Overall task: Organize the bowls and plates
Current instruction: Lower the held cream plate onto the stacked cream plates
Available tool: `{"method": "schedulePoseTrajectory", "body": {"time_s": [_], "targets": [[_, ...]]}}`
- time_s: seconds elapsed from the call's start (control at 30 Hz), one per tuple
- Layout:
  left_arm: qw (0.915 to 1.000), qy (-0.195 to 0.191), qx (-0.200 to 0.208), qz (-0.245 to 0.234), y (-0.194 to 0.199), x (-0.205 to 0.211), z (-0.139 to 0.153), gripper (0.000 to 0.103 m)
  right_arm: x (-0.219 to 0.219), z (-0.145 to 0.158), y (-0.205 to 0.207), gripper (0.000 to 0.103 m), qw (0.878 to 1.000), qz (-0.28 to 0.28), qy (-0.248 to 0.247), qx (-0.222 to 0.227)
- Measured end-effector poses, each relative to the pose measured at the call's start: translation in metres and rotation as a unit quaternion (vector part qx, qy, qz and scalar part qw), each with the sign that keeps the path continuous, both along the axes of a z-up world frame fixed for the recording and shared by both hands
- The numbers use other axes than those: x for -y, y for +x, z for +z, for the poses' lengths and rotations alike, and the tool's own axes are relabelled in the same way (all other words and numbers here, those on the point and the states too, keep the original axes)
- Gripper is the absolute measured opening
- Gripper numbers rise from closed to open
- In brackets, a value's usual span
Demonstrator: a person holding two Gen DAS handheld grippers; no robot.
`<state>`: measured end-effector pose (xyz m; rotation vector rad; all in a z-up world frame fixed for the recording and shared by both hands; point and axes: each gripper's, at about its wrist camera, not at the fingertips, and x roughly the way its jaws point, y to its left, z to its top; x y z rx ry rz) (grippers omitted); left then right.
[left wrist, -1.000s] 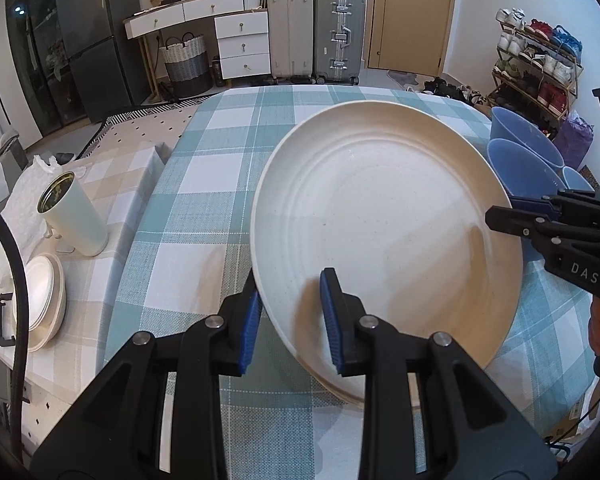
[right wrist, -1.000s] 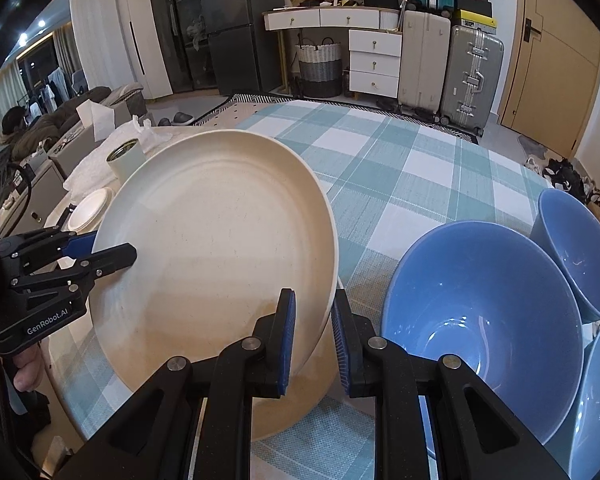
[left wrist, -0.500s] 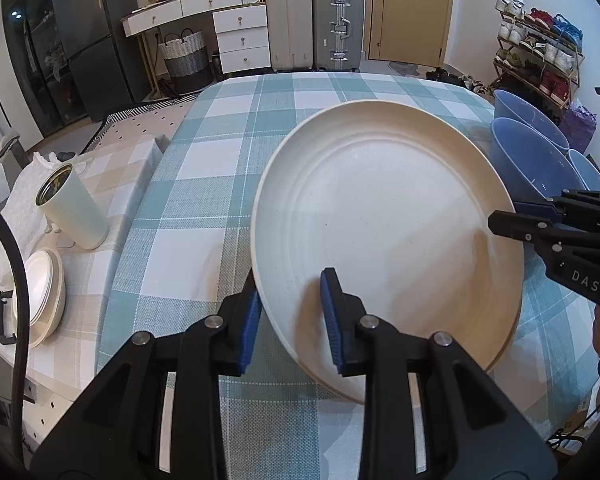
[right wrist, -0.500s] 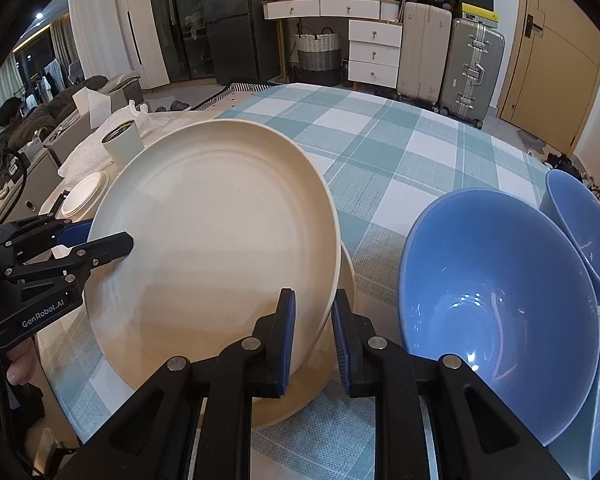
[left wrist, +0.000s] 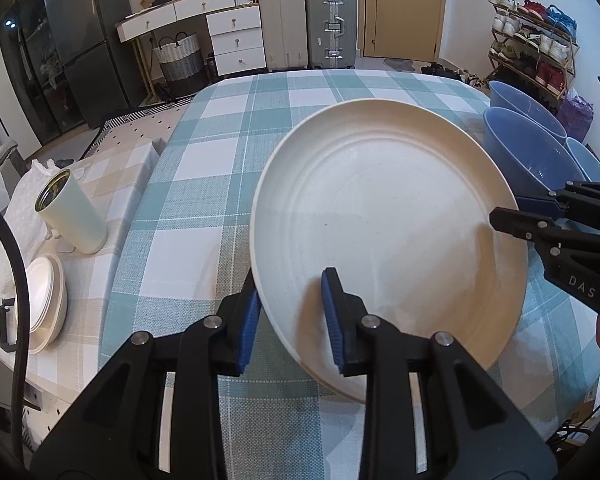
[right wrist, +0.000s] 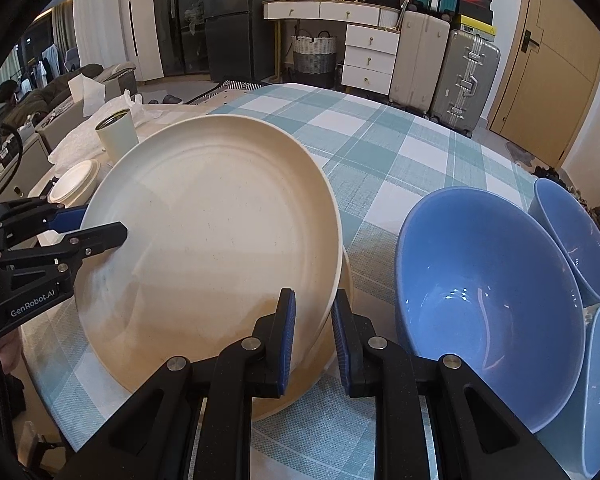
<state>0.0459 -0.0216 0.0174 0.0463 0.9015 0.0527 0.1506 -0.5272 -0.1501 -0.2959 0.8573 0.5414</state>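
A large cream plate (left wrist: 384, 236) (right wrist: 212, 236) hangs tilted over the teal checked table (left wrist: 228, 152). My left gripper (left wrist: 291, 286) is shut on its near rim, one pad under and one on top. My right gripper (right wrist: 312, 298) is shut on the opposite rim. Each gripper also shows in the other's view: the left gripper (right wrist: 100, 224) and the right gripper (left wrist: 500, 216). A second cream plate (right wrist: 347, 276) lies just beneath the held one. Three blue bowls stand to the right, the nearest blue bowl (right wrist: 488, 312) (left wrist: 528, 152) close beside the plates.
A side table with a beige checked cloth (left wrist: 112, 184) adjoins the left edge. It carries a cream tumbler (left wrist: 70, 216), a stack of small white plates (left wrist: 46, 300) and crumpled white paper. Suitcases, drawers and a shoe rack stand beyond the table.
Both grippers keep their hold on the cream plate. The views have tilted slightly; nothing else has visibly moved.
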Motion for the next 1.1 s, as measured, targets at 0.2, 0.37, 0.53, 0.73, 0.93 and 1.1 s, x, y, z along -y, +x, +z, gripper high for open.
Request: {"method": "schedulePoseTrajectory", "body": {"time_s": [0.2,0.37,0.53,0.73,0.93,1.1], "targets": [[0.9999,0.010,-0.004,0.002,0.000,0.000,-0.005,0.027,-0.004,-0.004,-0.006,0.019,1.000,0.001,-0.012,0.006],[0.9998,0.019,-0.008,0.006,0.002,-0.001,-0.008,0.027,-0.008,-0.010,-0.008,0.019,1.000,0.004,-0.024,0.007],[0.9996,0.024,-0.012,0.007,0.005,-0.002,-0.012,0.028,-0.012,-0.018,-0.008,0.021,0.999,0.006,-0.032,0.005],[0.9994,0.030,-0.016,0.003,0.010,0.002,-0.018,0.028,-0.013,-0.024,-0.004,0.022,0.999,0.000,-0.040,0.005],[0.9991,0.039,-0.017,0.005,0.014,0.004,-0.022,0.028,-0.015,-0.028,-0.002,0.022,0.999,-0.002,-0.047,0.011],[0.9985,0.051,-0.019,0.004,0.017,0.006,-0.025,0.030,-0.019,-0.031,-0.004,0.022,0.998,-0.003,-0.059,0.019]]}}
